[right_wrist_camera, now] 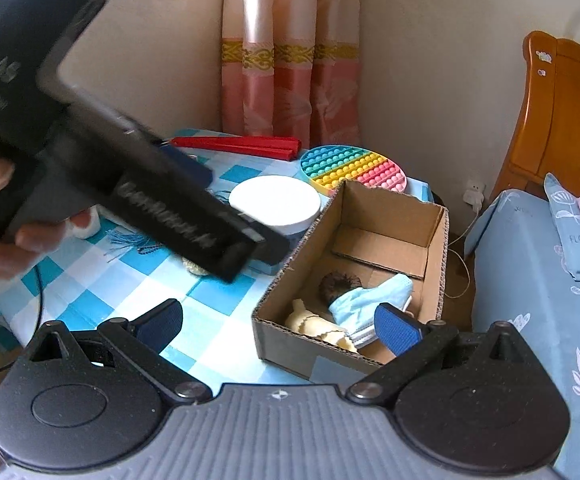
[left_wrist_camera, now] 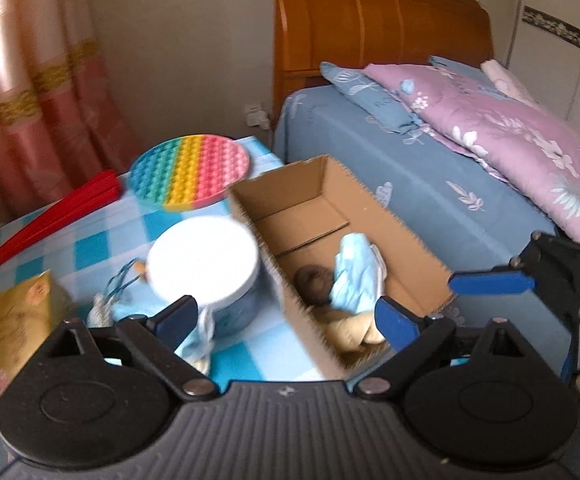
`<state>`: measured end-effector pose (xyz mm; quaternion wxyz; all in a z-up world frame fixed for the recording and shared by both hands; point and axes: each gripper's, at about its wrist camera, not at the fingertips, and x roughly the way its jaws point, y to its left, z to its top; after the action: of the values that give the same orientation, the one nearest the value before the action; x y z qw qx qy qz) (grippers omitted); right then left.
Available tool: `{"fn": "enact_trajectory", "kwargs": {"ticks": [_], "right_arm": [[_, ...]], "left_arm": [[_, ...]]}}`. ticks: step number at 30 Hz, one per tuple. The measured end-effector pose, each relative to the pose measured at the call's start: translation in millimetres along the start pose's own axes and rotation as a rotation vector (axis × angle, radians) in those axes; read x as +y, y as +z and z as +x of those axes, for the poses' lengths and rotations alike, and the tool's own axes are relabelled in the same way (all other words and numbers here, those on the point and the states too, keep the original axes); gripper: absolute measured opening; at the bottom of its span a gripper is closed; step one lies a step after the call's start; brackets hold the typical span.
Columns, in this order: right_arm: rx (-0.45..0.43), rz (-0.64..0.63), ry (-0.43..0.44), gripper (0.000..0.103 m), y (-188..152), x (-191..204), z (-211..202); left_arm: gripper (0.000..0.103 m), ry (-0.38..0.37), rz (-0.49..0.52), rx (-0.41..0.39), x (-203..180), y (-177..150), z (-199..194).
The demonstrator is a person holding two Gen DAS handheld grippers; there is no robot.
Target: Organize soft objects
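1. Soft objects counted inside the one cardboard box (right_wrist_camera: 434, 236): three, namely one light blue face mask (right_wrist_camera: 364, 300), one dark brown fuzzy ball (right_wrist_camera: 336, 282) touching it, and one cream cloth piece (right_wrist_camera: 318, 326) at the box's near end.
2. Beside the box, on the blue checked tablecloth (right_wrist_camera: 209, 292): one round white-lidded tin (right_wrist_camera: 275, 200), one rainbow pop-it disc (right_wrist_camera: 352, 168) behind the box, one red folded fan (right_wrist_camera: 237, 146), one yellow carton (left_wrist_camera: 17, 320).
3. Left gripper (left_wrist_camera: 285, 320) is spread wide, empty, above the box's near left wall; a pale blue cloth (left_wrist_camera: 203, 336) lies just left of the box.
4. Right gripper (right_wrist_camera: 277, 324) is also spread wide, holding nothing, over the box's near end.
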<state>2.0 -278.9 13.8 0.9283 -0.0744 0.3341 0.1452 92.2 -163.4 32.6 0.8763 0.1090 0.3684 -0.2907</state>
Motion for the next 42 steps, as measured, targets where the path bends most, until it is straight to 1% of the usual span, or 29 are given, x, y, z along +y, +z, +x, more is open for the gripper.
{"fn": "enact_trajectory", "kwargs": {"ticks": [3, 6, 9, 10, 12, 14, 21, 26, 32, 42], "right_arm": [[-0.005, -0.013, -0.001, 0.103, 2.0, 7.2, -2.5], [-0.010, -0.024, -0.002, 0.103, 4.6, 15.6, -5.0], [-0.012, -0.039, 0.008, 0.103, 7.8, 22.8, -6.1], [-0.009, -0.051, 0.022, 0.103, 8.5, 26.6, -5.8], [-0.010, -0.082, 0.017, 0.103, 9.6, 36.6, -5.2], [-0.010, -0.102, 0.014, 0.103, 11.9, 43.5, -4.5], [0.000, -0.116, 0.030, 0.103, 20.4, 58.9, 0.6], [0.016, -0.129, 0.053, 0.103, 25.5, 76.3, 10.4], [0.050, -0.149, 0.082, 0.103, 30.1, 98.5, 30.4], [0.136, -0.173, 0.104, 0.103, 36.5, 123.8, 73.1]], "left_arm": [[0.096, 0.035, -0.010, -0.004, 5.1, -11.5, -11.1], [0.098, 0.093, 0.003, -0.014, 9.0, -24.1, -22.9], [0.099, 0.104, 0.011, -0.019, 15.7, -37.8, -33.1], [0.099, 0.104, 0.001, -0.024, 19.1, -42.7, -37.1], [0.099, 0.113, -0.028, -0.024, 28.3, -51.0, -44.5], [0.099, 0.140, -0.053, -0.024, 35.8, -58.0, -51.6], [0.100, 0.220, -0.157, -0.064, 68.2, -83.6, -75.9], [0.100, 0.286, -0.195, -0.041, 88.5, -103.3, -76.7], [0.100, 0.322, -0.258, -0.005, 113.0, -126.5, -73.0], [0.100, 0.343, -0.363, 0.050, 153.5, -154.6, -59.6]]}}
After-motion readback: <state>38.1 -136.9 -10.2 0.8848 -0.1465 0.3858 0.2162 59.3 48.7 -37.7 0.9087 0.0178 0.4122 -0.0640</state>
